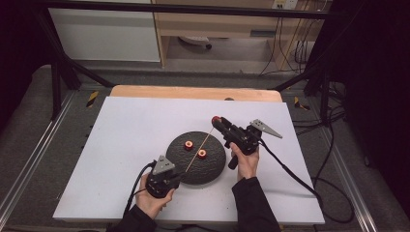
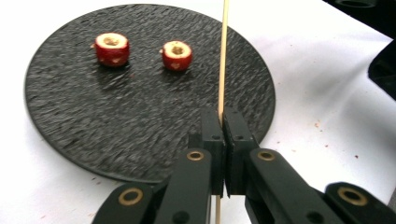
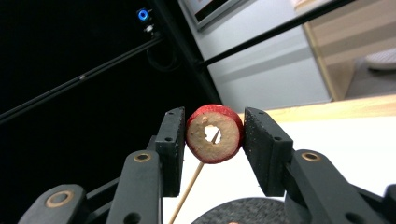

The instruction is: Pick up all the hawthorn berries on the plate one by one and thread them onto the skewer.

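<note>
The left tongs [image 2: 223,122] are clenched on the lower end of a wooden skewer [image 2: 223,56], which slants up to the right tongs [image 3: 214,133]. Those grip a cored red fruit piece [image 3: 214,134] by its sides, with the skewer tip just at its hole. The likely slip is the tip missing the hole and jabbing the flesh — or the thin stick bowing if either hand tilts. Below the stick, just ahead of the left tongs, a black plate [image 2: 70,121] on the white tabletop [image 1: 130,125] carries two more cored pieces [image 2: 112,48] [image 2: 177,54] — clear of the path.
</note>
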Demonstrator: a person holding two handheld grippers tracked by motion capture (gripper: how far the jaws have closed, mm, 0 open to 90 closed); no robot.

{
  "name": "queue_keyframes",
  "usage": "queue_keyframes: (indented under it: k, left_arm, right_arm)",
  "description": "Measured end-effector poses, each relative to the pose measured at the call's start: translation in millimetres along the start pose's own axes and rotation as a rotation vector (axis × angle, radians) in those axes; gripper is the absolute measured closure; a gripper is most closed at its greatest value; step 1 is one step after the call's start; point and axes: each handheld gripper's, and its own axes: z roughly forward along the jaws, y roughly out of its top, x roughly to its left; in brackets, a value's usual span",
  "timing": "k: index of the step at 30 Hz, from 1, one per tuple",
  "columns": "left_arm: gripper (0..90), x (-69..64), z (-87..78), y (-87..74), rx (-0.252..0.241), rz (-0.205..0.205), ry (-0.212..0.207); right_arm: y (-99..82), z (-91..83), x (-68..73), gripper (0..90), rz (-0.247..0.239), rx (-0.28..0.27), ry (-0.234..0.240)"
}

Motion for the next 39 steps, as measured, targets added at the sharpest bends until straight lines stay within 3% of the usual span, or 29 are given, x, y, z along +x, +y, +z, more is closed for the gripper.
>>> queue_keyframes:
  k: [13,20,23,26,28,34,39]
  left_arm:
    - [88.4,-8.4,-1.2,-0.6,-0.003,0.000,-0.023]
    - [88.4,-8.8,1.2,-1.1,-0.013,-0.001,-0.004]
    - [88.4,-7.9,1.3,-1.6,-0.025,0.005,0.010]
    - [88.5,-12.8,2.3,-2.8,-0.026,0.039,0.027]
    - [88.5,-16.0,3.2,-4.1,-0.022,0.048,0.025]
    - [88.5,-17.8,0.8,-3.9,-0.074,0.017,0.029]
    - [88.5,-21.7,4.2,-3.6,-0.090,0.019,0.036]
  right_arm:
    - [-1.2,-1.5,3.3,61.1,0.010,-0.006,0.025]
    - [1.1,-4.2,4.2,61.4,0.007,0.004,0.029]
    - [1.3,-4.2,4.5,61.5,0.026,-0.002,0.036]
    - [2.6,-3.7,4.7,61.5,0.071,0.005,0.047]
    - [2.7,-3.8,4.3,61.5,0.058,-0.014,0.028]
    - [0.2,-2.6,5.0,61.5,0.064,-0.027,0.031]
    - [-0.4,-0.8,4.4,61.4,0.115,-0.009,0.058]
